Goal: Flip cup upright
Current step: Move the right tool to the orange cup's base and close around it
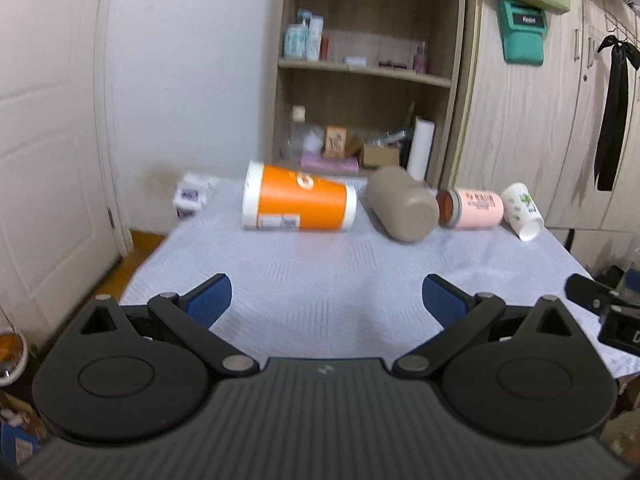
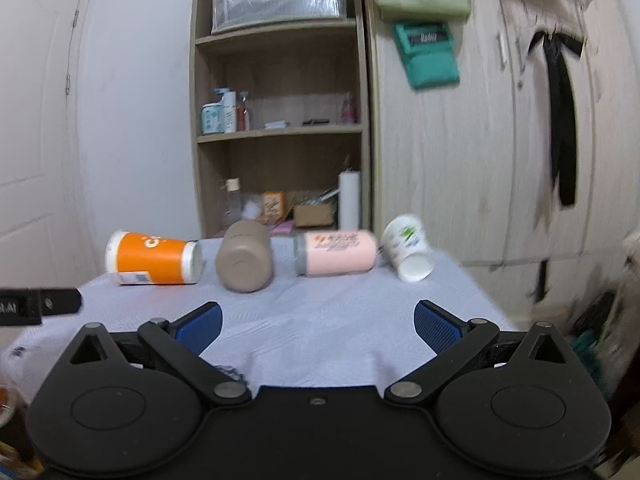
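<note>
Several cups lie on their sides in a row at the far side of the table: an orange-and-white paper cup (image 1: 298, 202) (image 2: 154, 258), a tan cup (image 1: 402, 202) (image 2: 244, 258), a pink cup (image 1: 472, 206) (image 2: 336, 252) and a white paper cup with green print (image 1: 522, 210) (image 2: 408, 254). My left gripper (image 1: 326, 300) is open and empty over the near table, well short of the cups. My right gripper (image 2: 318, 326) is open and empty too, also short of them. Each gripper's tip shows at the edge of the other's view.
The table (image 1: 320, 276) (image 2: 320, 312) has a pale lilac textured cloth. A small white-and-purple packet (image 1: 190, 196) lies at its far left corner. A wooden shelf unit (image 1: 368, 68) stands behind the table, wooden cabinets (image 2: 480, 160) to the right, a white door (image 1: 48, 120) to the left.
</note>
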A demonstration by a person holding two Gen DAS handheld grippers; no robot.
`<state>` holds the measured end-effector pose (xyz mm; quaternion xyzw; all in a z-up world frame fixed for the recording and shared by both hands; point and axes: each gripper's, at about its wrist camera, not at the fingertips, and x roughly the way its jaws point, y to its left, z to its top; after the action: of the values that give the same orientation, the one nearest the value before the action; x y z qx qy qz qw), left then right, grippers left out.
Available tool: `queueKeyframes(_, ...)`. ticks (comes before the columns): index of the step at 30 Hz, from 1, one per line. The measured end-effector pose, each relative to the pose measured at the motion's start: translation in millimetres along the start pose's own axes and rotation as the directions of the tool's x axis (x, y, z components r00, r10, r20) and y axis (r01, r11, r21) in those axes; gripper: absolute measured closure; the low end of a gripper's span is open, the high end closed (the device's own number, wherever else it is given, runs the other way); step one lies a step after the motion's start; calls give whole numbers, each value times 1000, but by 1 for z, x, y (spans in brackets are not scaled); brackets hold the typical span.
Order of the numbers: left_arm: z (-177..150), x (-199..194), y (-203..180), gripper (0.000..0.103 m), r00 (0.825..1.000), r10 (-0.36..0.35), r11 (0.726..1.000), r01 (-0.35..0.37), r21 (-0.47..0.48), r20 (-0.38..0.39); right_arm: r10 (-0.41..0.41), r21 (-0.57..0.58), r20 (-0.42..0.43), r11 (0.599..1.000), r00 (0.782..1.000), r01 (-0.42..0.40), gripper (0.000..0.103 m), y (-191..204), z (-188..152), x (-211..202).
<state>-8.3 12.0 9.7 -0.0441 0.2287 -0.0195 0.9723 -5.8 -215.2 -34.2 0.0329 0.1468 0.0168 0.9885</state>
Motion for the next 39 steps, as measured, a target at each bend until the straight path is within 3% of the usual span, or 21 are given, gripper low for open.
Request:
queueKeyframes(4, 6, 7, 3, 0, 996, 55, 998, -55, 14, -67, 101, 67, -66, 993, 993, -97, 0, -8, -2, 13)
queueKeyframes(9, 28, 19, 7, 0, 991, 49, 999, -51, -9, -124, 169, -23, -78, 985, 982, -172, 0, -5, 15, 26)
queueKeyframes(13, 49, 22, 0, 0, 993, 73, 996, -68, 53, -90, 241, -71, -129, 965, 962, -251, 0, 2, 41, 36)
queueKeyframes(18, 71, 30, -2, 0, 994, 31, 997, -25, 66, -103, 355, -118, -178, 918, 918, -378, 0, 18, 66, 44)
queueKeyframes(21, 78, 44, 8, 0, 987, -5, 1000, 7, 15, -161, 389, -193, -222, 881, 894, -431, 0, 31, 74, 55)
queueKeyframes(25, 77, 67, 27, 0, 974, -60, 995, 41, -88, -220, 440, -239, -304, 823, 845, -515, 0, 48, 80, 81)
queueKeyframes(34, 63, 111, 66, 0, 975, -72, 956, 7, -292, -212, 482, -326, -399, 720, 780, -612, 0, 82, 82, 148)
queueKeyframes(37, 60, 127, 76, 0, 971, -81, 935, -4, -355, -224, 487, -406, -418, 655, 767, -637, 0, 96, 81, 165)
queueKeyframes(39, 57, 134, 85, 0, 970, -99, 916, 0, -402, -224, 467, -482, -424, 609, 776, -630, 0, 108, 80, 176)
